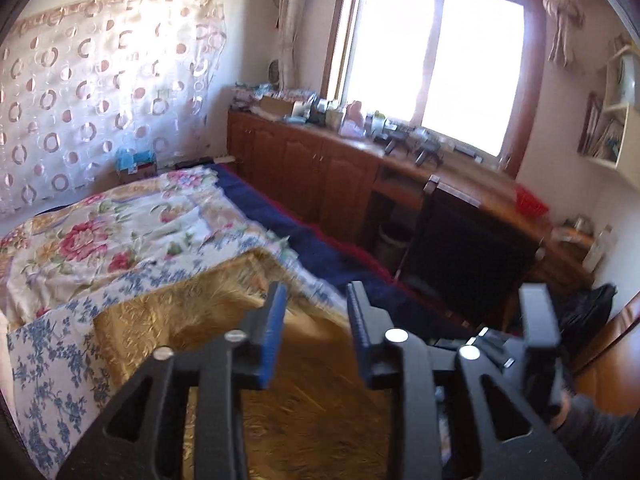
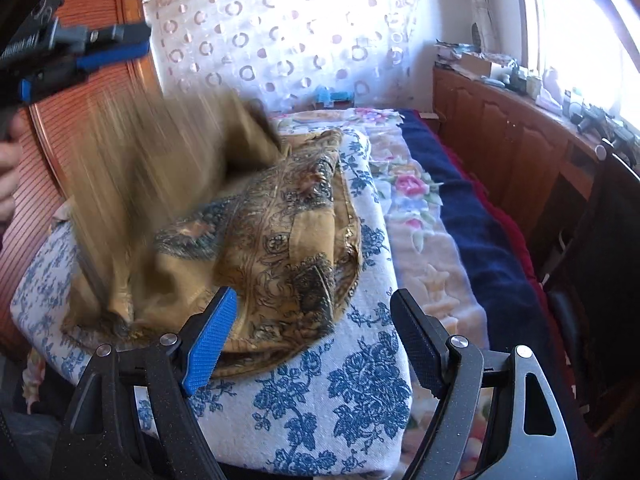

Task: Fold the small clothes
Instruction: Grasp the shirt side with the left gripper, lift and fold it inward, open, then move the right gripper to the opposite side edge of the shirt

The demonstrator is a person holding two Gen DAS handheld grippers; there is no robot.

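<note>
A gold-brown paisley cloth lies on a blue-flowered white cushion on the bed. Its left part is blurred, caught in mid-air motion. My right gripper is open and empty, low over the cloth's near edge. My left gripper is open, with gold cloth spread below it and nothing between its fingers. The left gripper also shows in the right wrist view at the upper left, raised above the cloth, with the hand that holds it at the left edge.
The bed carries a floral quilt and a dark blue blanket. A wooden cabinet with clutter on top runs under the window. A black chair stands by the bed. A wooden wardrobe stands on the left.
</note>
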